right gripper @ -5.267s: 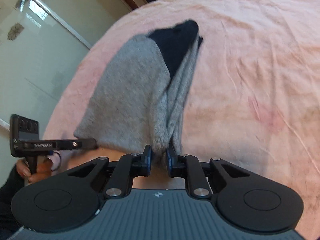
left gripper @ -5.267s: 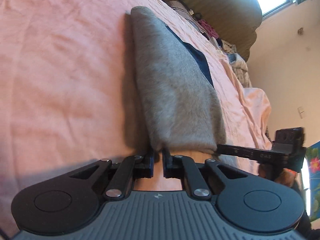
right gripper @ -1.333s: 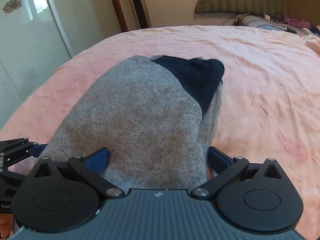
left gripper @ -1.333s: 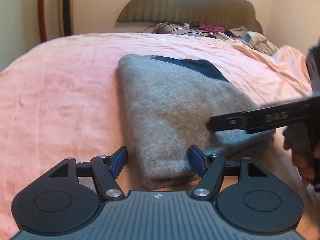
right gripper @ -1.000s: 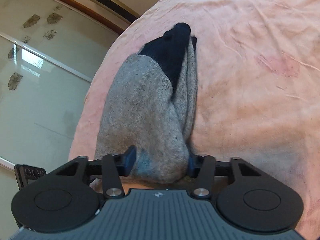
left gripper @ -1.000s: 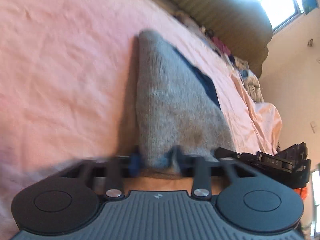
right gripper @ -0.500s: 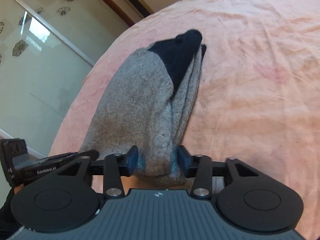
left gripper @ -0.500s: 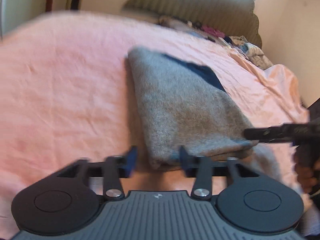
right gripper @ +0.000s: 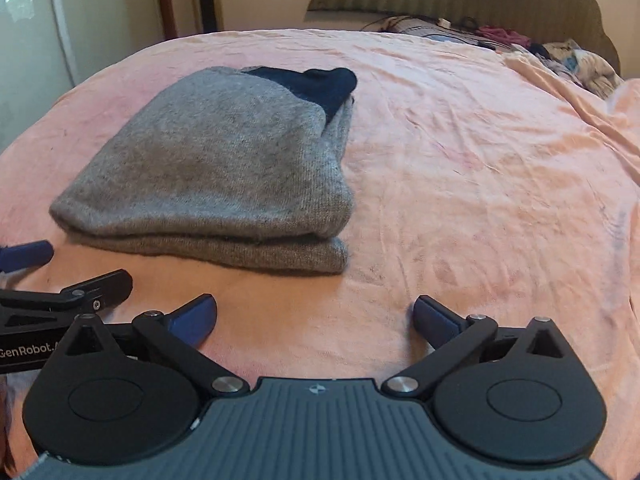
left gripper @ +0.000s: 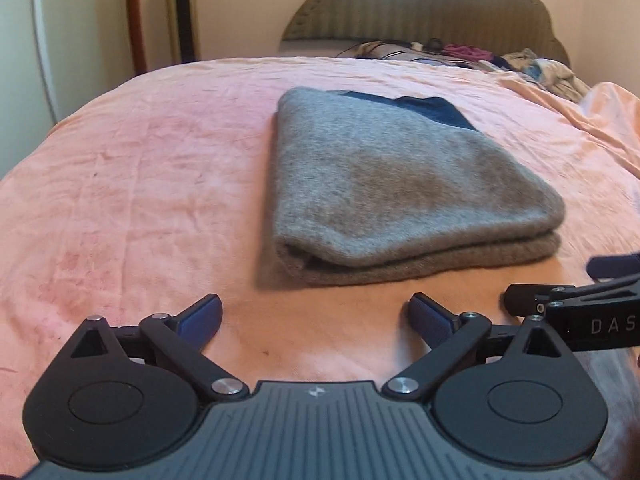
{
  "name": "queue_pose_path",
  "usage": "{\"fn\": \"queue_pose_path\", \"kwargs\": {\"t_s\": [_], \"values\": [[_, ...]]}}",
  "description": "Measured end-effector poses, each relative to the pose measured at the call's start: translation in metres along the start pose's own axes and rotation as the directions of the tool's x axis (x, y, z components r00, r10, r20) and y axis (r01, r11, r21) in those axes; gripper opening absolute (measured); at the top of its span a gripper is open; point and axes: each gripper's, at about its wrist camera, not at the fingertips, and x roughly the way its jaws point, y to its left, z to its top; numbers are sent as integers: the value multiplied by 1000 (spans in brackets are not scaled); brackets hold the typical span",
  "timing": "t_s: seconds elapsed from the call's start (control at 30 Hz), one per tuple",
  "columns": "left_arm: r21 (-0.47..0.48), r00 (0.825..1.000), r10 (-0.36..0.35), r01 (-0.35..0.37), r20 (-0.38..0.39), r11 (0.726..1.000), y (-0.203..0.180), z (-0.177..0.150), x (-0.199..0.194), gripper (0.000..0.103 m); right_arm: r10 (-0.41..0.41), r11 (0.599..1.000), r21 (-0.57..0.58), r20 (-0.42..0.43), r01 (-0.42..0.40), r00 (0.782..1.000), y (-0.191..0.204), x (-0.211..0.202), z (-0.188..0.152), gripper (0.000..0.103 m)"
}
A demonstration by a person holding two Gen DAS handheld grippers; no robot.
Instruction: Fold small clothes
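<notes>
A grey knitted garment point(left gripper: 400, 184) with a dark blue part point(left gripper: 436, 110) at its far end lies folded flat on the pink bed sheet point(left gripper: 140, 184). It also shows in the right wrist view point(right gripper: 216, 168). My left gripper point(left gripper: 315, 316) is open and empty, a little short of the garment's near edge. My right gripper point(right gripper: 314, 316) is open and empty, just short of the garment's near right corner. Each gripper shows at the edge of the other's view: the right gripper point(left gripper: 580, 304) and the left gripper point(right gripper: 60, 292).
A wicker headboard point(left gripper: 420, 12) stands at the far end of the bed, with a heap of mixed clothes point(left gripper: 472, 54) below it. A crumpled pink cover point(right gripper: 592, 92) lies at the far right. A wall and door frame point(left gripper: 136, 12) stand at the left.
Both grippers have let go of the garment's near edge, opened wide and drawn back. The garment now lies flat and folded on the sheet.
</notes>
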Motion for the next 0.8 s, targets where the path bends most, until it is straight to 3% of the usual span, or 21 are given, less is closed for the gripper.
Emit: {"fn": "queue_pose_path", "kwargs": {"t_s": [0.1,0.23,0.47,0.8], "values": [[-30,1000,10,-11,-20,999,1,3,1,102,-50,996,71,16,49,999,2,3,-2,103],[-38,999,5,-6,-46,999,2,4,0,103,-99,993,72,-7,99,995,8,8,-1,103],[-19,993,-4,2,-114,1000,1,12,1,103,-102,992,78,-23,103,995,9,6,1,103],[-28,993,-6,3,-115,1000,1,11,0,103,-102,992,74,-16,102,995,11,5,0,103]]}}
